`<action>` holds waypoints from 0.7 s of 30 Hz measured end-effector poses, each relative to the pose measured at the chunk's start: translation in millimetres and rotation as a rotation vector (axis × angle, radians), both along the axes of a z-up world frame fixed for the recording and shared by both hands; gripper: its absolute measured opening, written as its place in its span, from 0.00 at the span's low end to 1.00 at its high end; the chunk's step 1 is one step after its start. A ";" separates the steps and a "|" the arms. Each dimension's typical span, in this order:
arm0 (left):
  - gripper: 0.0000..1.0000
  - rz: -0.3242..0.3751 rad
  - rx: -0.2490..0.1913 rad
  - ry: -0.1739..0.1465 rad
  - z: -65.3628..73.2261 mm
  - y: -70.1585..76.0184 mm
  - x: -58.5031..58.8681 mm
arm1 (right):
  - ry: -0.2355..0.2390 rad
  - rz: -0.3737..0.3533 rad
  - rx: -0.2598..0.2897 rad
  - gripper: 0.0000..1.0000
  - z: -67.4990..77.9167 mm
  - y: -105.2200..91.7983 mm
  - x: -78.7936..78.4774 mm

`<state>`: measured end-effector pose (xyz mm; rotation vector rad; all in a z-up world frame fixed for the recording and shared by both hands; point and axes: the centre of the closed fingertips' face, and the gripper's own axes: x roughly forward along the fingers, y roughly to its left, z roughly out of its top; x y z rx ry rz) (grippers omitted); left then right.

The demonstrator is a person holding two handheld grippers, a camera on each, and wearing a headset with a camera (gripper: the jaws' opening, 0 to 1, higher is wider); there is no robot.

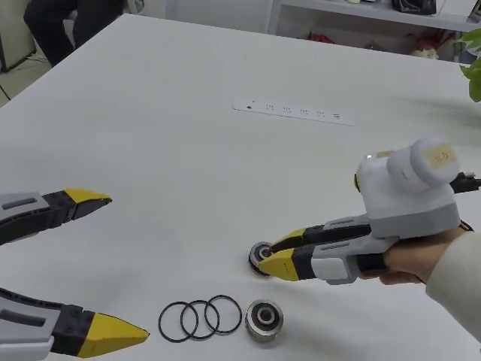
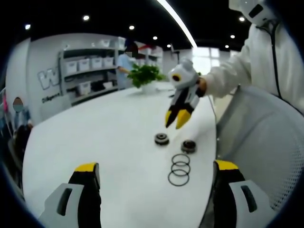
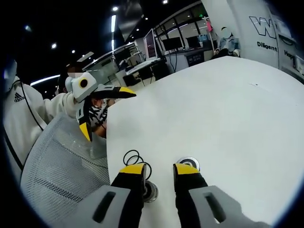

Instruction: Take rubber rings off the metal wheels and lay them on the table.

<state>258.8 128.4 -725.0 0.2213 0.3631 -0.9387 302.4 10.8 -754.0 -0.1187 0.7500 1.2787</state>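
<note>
You are working at a broad white table (image 1: 188,150) with a white power strip (image 1: 293,111) lying flat across its far half and a leafy plant (image 2: 145,73) at the far end. Against the wall behind the plant stand shelves (image 2: 61,78) carrying rows of white bins (image 2: 78,66); what the bins hold is too small to make out. Three black rubber rings (image 1: 201,318) lie flat on the table near you, overlapping in a row. One metal wheel (image 1: 264,320) stands just beside them, and the other metal wheel (image 1: 260,256) sits a little farther out. Your right gripper (image 1: 267,257) hangs over that farther wheel, its yellow-tipped jaws a narrow way apart and gripping nothing. Your left gripper (image 1: 130,265) is off to the side, well apart from the rings, its jaws spread wide with nothing between them.
</note>
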 end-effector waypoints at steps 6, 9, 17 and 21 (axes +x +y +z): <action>1.00 0.001 0.002 -0.002 2.0 1.7 1.0 | -0.022 -0.018 0.002 0.25 2.1 -9.6 7.6; 1.00 0.003 0.002 -0.003 3.6 2.7 1.7 | -0.035 -0.023 -0.005 0.27 1.5 -15.5 9.3; 1.00 -0.001 0.006 -0.013 9.9 3.7 4.5 | -0.059 -0.041 -0.034 0.30 -4.8 -28.0 14.7; 1.00 -0.003 0.009 -0.016 12.2 4.6 6.1 | -0.066 -0.044 -0.041 0.30 -7.7 -31.0 15.9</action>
